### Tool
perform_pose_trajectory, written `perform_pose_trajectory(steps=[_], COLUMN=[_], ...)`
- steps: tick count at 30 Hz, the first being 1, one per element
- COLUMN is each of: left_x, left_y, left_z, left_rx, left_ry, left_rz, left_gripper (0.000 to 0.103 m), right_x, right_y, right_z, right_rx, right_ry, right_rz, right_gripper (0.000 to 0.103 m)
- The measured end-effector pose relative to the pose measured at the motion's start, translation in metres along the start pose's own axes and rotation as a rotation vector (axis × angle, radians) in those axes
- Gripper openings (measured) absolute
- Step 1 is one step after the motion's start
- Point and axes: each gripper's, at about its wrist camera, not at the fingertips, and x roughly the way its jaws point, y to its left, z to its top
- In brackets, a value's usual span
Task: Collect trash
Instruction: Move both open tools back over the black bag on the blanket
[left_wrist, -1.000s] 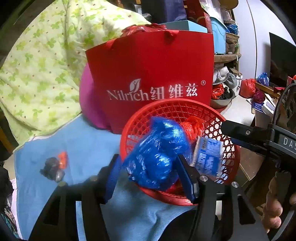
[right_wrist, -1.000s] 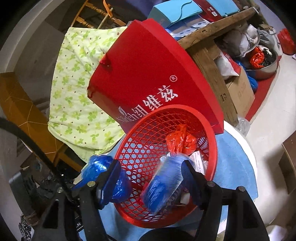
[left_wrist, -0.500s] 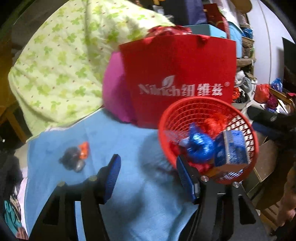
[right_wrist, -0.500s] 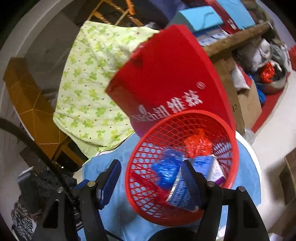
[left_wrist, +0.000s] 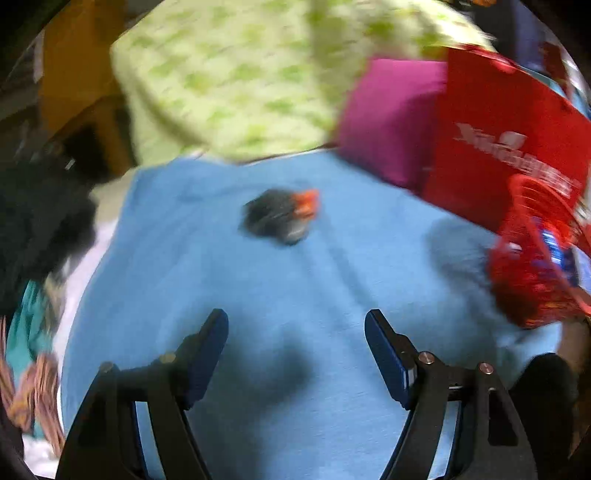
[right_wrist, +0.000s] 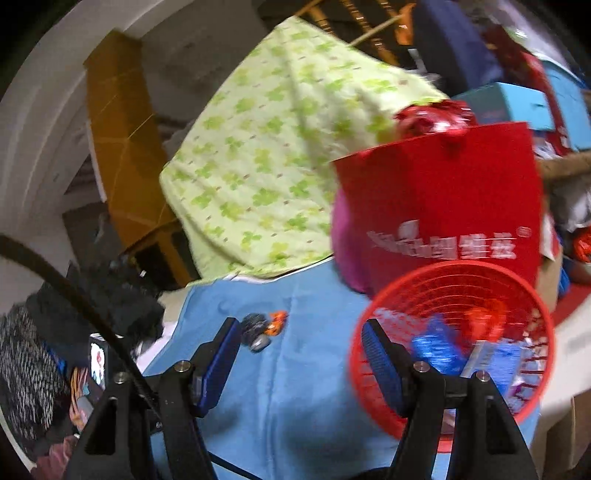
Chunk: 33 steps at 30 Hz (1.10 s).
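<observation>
Two grippers are in view, one per wrist camera, and we find both empty. We note the left gripper with its jaws apart and opening, nothing between the blue pads, only bare blue cloth beneath. We note the right gripper likewise spread, pads clear of everything; its right finger overlaps the near left rim of the red mesh basket in the picture, but we cannot tell whether it touches.

Basket sits at the right edge of the cloth-covered table. Inside it we see blue crinkled wrappers, a red scrap and a blue-and-white printed packet, all blurred. From the left wrist view the basket lies at far right, partly cut off by the frame edge.

One piece of trash lies loose on the cloth: a small dark crumpled lump with an orange bit attached. We place it toward the far middle of the cloth, well apart from the basket and to its left. In the right wrist view it shows just beyond the left finger's tip.

Behind the basket stands a red paper bag with white lettering, a magenta cushion at its left. Farther left hangs a green clover-print sheet. Left wrist view heavily motion-blurred.
</observation>
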Motion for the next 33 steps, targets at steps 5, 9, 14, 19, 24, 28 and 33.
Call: perform_pose_trajectory(steps=[5,9,14,19,24,28,33], left_x=[0.012,0.021,0.04,0.057,0.062,0.065,0.067], left_y=[0.054,0.077,0.089,0.088,0.085,0.082,0.083], left_z=[-0.018,-0.031,-0.045,-0.049,-0.047,-0.044,-0.044], left_rx=[-0.096,-0.139,-0.15,-0.118,-0.114,-0.107,-0.117], left_ry=[0.025,0.04,0.054,0.046,0.026,0.02,0.023], left_rz=[0.096,0.125,0.142,0.155,0.144,0.148,0.15], left_gripper=[0.077,0.077,0.077,0.077,0.077,0.077,0.077], right_x=[0.034,0.067,0.105,0.131,0.152,0.163,0.176], right_y=[0.042,0.06,0.059,0.038,0.023,0.027,0.03], right_z=[-0.017,-0.04,-0.066,-0.085,-0.09,-0.09,-0.092], right_rx=[-0.067,-0.088,-0.102,-0.088,-0.082,-0.134,-0.154], right_ry=[0.085,0.178,0.282,0.333,0.359,0.355,0.366], right_rz=[0.072,0.107,0.074,0.011,-0.034,-0.028,-0.02], right_gripper=[0.071,0.071,0.071,0.071,0.071,0.071,0.071])
